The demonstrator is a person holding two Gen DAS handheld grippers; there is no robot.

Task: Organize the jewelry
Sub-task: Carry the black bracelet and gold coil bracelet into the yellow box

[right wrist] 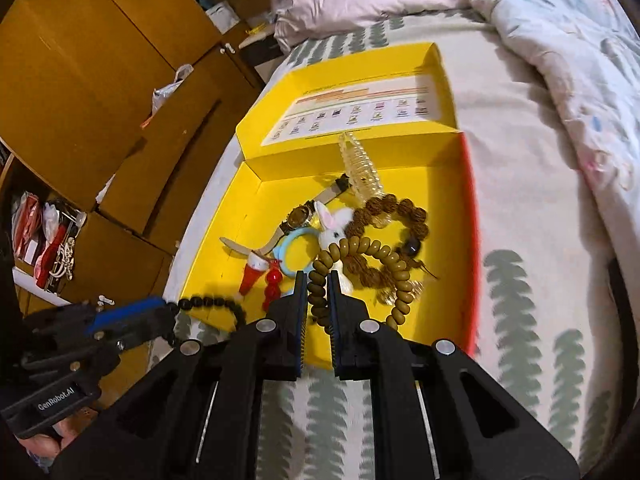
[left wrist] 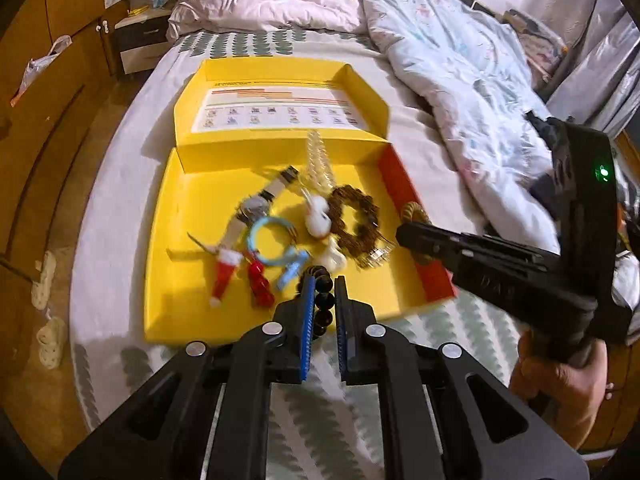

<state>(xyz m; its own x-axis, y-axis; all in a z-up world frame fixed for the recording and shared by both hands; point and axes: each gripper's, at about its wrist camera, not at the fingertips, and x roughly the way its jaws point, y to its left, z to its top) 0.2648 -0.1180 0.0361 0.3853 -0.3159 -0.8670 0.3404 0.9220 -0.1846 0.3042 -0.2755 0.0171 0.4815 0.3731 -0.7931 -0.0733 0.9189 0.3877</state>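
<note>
An open yellow box (left wrist: 192, 216) (right wrist: 448, 240) lies on the bed and holds a heap of jewelry. My left gripper (left wrist: 323, 280) is shut on a black bead bracelet (left wrist: 323, 300) at the box's near edge; the bracelet also shows in the right wrist view (right wrist: 212, 304). My right gripper (right wrist: 318, 280) is shut on an olive-brown bead bracelet (right wrist: 384, 260) that hangs over the box; it also shows in the left wrist view (left wrist: 414, 214). In the box lie a watch (left wrist: 256, 208), a blue ring bracelet (left wrist: 272, 240), a white rabbit charm (right wrist: 334, 226), a dark brown bead bracelet (left wrist: 356, 220) and a clear hair clip (right wrist: 362, 168).
The box's lid (left wrist: 280, 104) stands open at the far side. A crumpled duvet (left wrist: 460, 72) covers the bed's right part. Wooden cabinets (right wrist: 100, 60) stand to the left of the bed. Red trinkets (left wrist: 260, 284) lie in the box's near part.
</note>
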